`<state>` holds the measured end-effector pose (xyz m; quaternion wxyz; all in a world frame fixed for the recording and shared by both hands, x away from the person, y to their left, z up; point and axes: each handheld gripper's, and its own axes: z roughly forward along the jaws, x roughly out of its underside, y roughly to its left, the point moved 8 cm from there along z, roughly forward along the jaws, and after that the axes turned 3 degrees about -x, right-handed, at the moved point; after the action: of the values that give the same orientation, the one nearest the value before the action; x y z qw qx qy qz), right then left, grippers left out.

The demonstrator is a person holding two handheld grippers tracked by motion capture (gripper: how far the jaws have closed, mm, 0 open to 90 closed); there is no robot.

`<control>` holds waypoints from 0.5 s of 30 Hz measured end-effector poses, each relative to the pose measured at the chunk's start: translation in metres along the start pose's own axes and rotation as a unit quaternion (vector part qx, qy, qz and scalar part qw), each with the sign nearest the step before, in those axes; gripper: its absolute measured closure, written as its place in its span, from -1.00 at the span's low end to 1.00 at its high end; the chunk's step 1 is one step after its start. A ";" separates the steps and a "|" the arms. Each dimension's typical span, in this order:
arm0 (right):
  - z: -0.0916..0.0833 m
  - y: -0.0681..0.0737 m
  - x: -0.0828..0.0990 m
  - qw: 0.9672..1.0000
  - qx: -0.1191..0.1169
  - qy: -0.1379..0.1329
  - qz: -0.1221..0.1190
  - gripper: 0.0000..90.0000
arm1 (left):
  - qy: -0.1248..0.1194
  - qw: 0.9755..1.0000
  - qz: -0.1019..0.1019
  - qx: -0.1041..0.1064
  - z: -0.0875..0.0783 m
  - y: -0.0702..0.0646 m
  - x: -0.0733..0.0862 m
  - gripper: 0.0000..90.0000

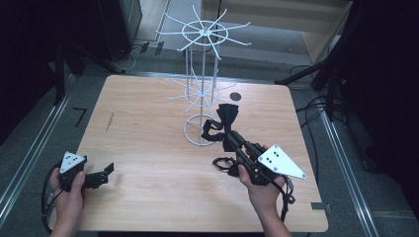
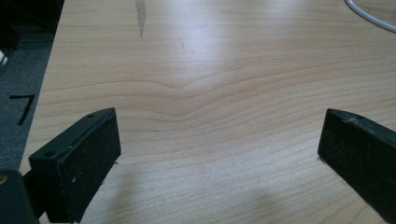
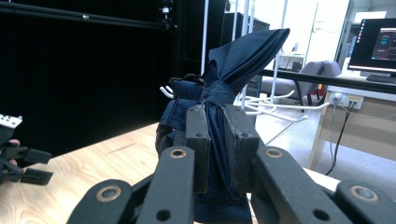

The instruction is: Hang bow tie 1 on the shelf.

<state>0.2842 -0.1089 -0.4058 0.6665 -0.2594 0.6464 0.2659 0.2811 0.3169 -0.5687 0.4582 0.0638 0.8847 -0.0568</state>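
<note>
High view: the right hand-held gripper [image 1: 232,139] points up the counter [image 1: 148,118] toward the white wire rack [image 1: 203,74], its jaws clamped tight on a dark navy fabric bow [image 1: 223,124]. The bow sits just in front of the rack's round base ring, near the centre of the counter, with black straps hanging from it toward the wood; whether it touches the ring cannot be told. In the right gripper view the jaws pinch the bow [image 3: 219,116] at its narrow knotted waist, one lobe fanning up above the pads and the rest bunched below and to the left.

The left hand-held gripper [image 1: 106,170] rests low at the near left corner of the counter, well apart from the bow. In the left gripper view its jaws stand wide, with bare wood grain [image 2: 210,121] between them and nothing held.
</note>
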 end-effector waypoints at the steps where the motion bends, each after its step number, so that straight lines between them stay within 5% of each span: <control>1: 0.001 -0.001 -0.001 1.000 0.001 -0.001 0.002 0.84 | -0.001 1.000 0.001 0.000 0.000 0.000 0.000 -1.00; 15: 0.017 -0.017 0.006 0.999 0.031 0.007 0.024 0.84 | 0.002 1.000 0.007 0.000 0.000 -0.001 0.000 -1.00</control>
<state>0.3085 -0.1089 -0.4109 0.6632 -0.2253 0.6648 0.2596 0.2808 0.3165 -0.5688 0.4572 0.0700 0.8850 -0.0532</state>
